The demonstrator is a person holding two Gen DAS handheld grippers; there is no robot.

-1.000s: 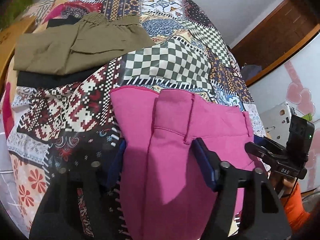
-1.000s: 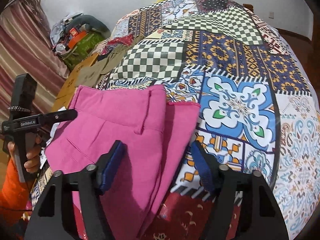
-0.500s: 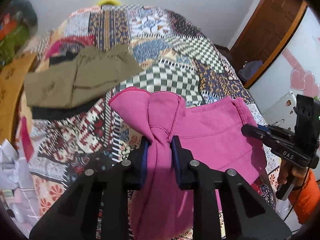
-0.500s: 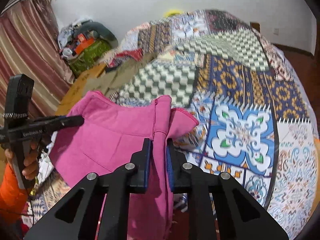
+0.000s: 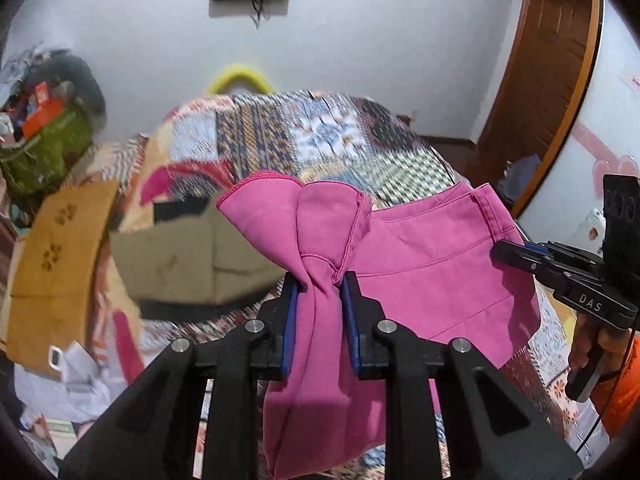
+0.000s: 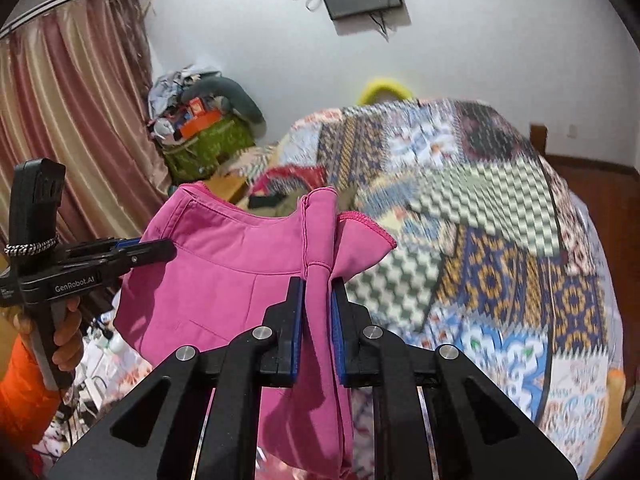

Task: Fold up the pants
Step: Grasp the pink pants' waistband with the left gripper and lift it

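You've got the bright pink cotton pants (image 5: 432, 280) up off the bed, slung between your two tools, and a bunched corner of cloth is pinched in each. In the left wrist view, the left gripper (image 5: 319, 304) has its blue-padded fingers (image 5: 290, 320) clamped on a twisted wad of pink, with a stitched hem fanning out just ahead of the tips. The right gripper (image 6: 318, 312) does the same: fingers squeezed on a narrow rolled seam, the rest hanging below and out to its left.

This reads as the lift-and-carry part of a fold, both corners raised and the fabric sagging in between. My call for the next move: swing both corners forward together, beyond the fingertips, keep them level so the edges match, then lay the cloth down on the patchwork quilted bedspread (image 6: 500, 240) before letting go. Watch that twisted wad in your left; it may drop down creased.

Ahead of the left fingers lies a folded olive-green garment (image 5: 192, 256) on the bed, so land short of it.

Lettering now: "DAS" shows on the right tool's black body, seen from the left camera; "GenRobot.AI" reads on the left tool's side from the right camera.
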